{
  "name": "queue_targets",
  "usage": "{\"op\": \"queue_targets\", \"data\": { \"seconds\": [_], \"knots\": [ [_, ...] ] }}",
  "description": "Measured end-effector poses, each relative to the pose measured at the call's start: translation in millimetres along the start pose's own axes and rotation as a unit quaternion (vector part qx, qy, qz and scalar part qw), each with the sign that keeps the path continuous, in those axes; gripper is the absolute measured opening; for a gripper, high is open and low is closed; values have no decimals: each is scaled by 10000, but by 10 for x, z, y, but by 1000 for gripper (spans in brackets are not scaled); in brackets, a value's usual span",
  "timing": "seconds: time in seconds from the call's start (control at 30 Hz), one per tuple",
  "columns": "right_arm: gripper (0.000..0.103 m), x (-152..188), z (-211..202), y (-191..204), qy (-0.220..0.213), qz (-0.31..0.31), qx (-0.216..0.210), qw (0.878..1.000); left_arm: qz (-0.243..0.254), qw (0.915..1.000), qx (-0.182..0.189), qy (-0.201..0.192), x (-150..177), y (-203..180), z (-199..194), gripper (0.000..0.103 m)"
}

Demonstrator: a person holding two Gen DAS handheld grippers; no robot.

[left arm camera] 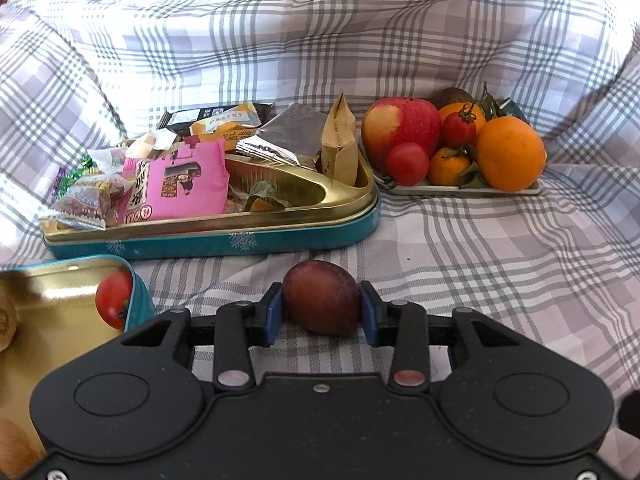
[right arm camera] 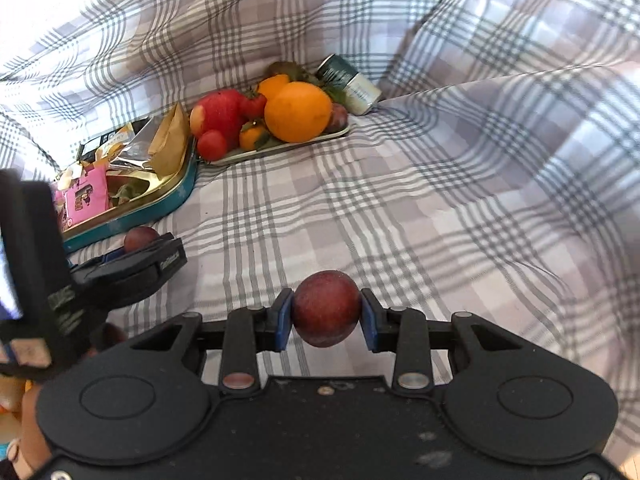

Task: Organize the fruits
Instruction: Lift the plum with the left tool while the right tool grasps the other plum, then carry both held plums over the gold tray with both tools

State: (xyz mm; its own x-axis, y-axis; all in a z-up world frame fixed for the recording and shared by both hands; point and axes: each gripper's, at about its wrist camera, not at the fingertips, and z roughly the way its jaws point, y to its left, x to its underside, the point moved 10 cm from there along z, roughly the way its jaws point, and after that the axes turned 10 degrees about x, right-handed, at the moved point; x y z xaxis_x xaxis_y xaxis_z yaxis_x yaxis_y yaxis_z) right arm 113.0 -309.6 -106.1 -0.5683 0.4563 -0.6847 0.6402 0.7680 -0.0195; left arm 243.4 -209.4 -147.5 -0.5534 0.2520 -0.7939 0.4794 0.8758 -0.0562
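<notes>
Left gripper [left arm camera: 322, 307] closed on a dark purple-red oval plum [left arm camera: 322, 302], blue pads pressing both flanks, just off the near edge of the teal snowflake tin with gold lining [left arm camera: 224, 240], full of wrapped snacks. Right gripper [right arm camera: 326, 314] clamped as tight as it goes on a second rounder dark red plum [right arm camera: 326, 307], raised above the grey-and-white checked cloth [right arm camera: 440, 208]. At the cloth's far edge, pale rectangular tray [left arm camera: 460, 190] piled with a red apple [left arm camera: 400, 130], large orange [left arm camera: 510, 154], small tangerines and red tomatoes. Near left corner: open teal tin lid [left arm camera: 52, 304], one red cherry tomato [left arm camera: 114, 299] against its right wall.
</notes>
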Motion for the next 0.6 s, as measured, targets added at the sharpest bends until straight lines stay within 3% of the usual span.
{"op": "queue_targets", "data": {
  "seconds": [0.27, 0.43, 0.6],
  "knots": [
    [37, -6, -371, -175, -166, 91, 17, 9998, -55, 9990, -23, 438, -45, -10, -159, 47],
    [37, -68, -583, -221, -267, 101, -60, 9996, -161, 9975, 16, 687, -118, 5, -445, 47],
    [37, -81, -746, -202, -291, 49, -151, 9994, -282, 9974, 122, 652, -281, 136, -876, 47]
  ]
}}
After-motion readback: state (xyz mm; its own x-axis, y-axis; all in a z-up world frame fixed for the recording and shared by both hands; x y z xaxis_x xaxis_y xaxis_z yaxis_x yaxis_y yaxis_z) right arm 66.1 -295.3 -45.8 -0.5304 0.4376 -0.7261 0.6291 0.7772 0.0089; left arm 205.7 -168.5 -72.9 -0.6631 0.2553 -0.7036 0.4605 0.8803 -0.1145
